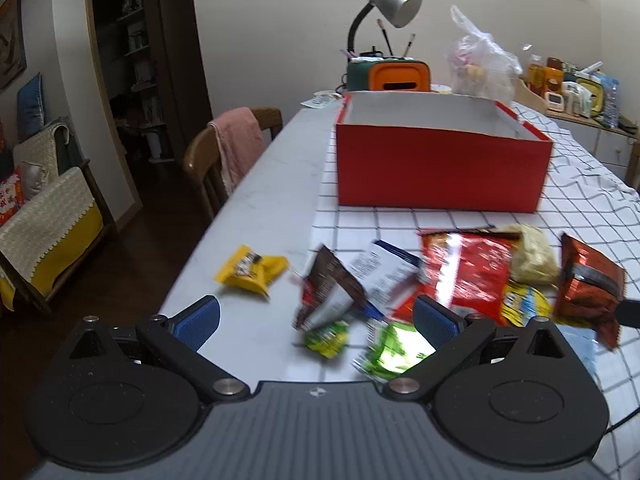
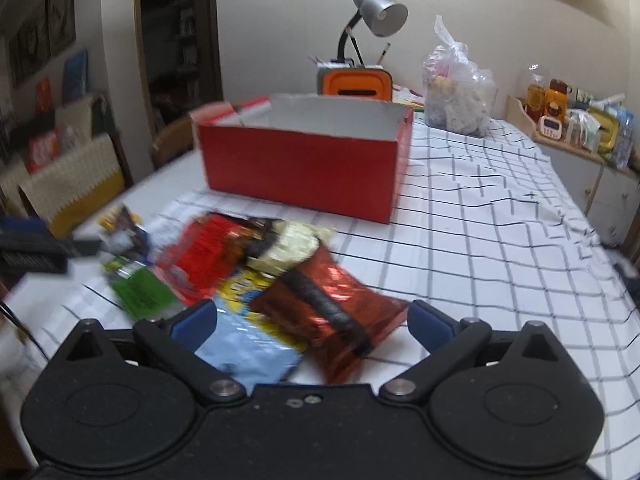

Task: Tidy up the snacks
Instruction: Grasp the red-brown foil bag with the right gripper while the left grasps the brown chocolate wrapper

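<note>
Snack packets (image 1: 464,276) lie in a loose overlapping heap at the near end of the table (image 1: 264,200), partly on the checked cloth (image 2: 500,220) and partly on the bare top. Noted in the heap: a large red packet (image 1: 468,268), a metallic red-brown bag (image 2: 332,320), a pale packet (image 1: 532,256), a light blue packet (image 2: 248,352), green packets (image 1: 392,352) and a dark brown sachet (image 1: 324,288). One yellow packet (image 1: 252,270) lies apart to the left on the bare table.

Judgement on handling: all appear light, soft and crinkly, with glossy film likely to slip. Puffed bags will give under pressure, and the contents may crush. The best hold is a flat sealed edge or corner, not the belly.

Left gripper (image 1: 316,316): jaws spread wide, nothing between them, hovering over the brown sachet and green packets. Right gripper (image 2: 310,320): jaws likewise spread, straddling the metallic red-brown bag without pinching it; contact cannot be confirmed owing to blur.

Red box (image 1: 440,168) stands open-topped farther along the table on the cloth, well apart from the heap; what shows of its interior looks empty. It is the probable destination.

Beyond the box: a desk lamp (image 1: 392,4), an orange holder (image 1: 400,76) and a clear plastic bag (image 2: 456,92).
</note>
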A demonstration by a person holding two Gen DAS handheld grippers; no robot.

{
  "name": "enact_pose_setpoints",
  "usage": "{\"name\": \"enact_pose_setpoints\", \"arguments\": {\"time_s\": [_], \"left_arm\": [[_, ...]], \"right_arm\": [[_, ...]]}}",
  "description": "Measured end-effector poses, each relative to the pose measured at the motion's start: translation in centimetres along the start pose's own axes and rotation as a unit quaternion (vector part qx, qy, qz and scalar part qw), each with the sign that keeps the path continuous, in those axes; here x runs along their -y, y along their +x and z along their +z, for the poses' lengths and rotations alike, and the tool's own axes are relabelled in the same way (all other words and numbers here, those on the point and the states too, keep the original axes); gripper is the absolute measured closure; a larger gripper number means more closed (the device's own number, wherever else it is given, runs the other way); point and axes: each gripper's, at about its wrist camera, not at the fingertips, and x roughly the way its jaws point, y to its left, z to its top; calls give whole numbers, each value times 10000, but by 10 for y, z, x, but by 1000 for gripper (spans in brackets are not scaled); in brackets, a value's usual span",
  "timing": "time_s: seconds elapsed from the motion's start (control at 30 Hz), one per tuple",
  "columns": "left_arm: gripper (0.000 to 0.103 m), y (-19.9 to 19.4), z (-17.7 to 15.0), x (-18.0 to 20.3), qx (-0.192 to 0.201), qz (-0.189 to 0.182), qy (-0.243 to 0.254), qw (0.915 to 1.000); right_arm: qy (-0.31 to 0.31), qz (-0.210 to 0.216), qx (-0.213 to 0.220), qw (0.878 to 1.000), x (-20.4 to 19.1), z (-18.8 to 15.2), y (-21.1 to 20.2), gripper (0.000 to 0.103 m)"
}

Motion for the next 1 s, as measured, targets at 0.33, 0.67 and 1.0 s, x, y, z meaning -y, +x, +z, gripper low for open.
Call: {"name": "enact_pose_setpoints", "arguments": {"time_s": [0.33,0.67,1.0], "left_arm": [[0,37,9,-15,-241,-86,262,9993],[4,76,24,-6,-870,-436,285,9948],[22,101,25,-12,-1459,-754,87,9864]], "right_arm": [[-672,291,-445,9963,13,7,44,8],[-805,493,-615,9936,15,11,64,11],[-1220,731,-757,9869,15,20,79,15]]}}
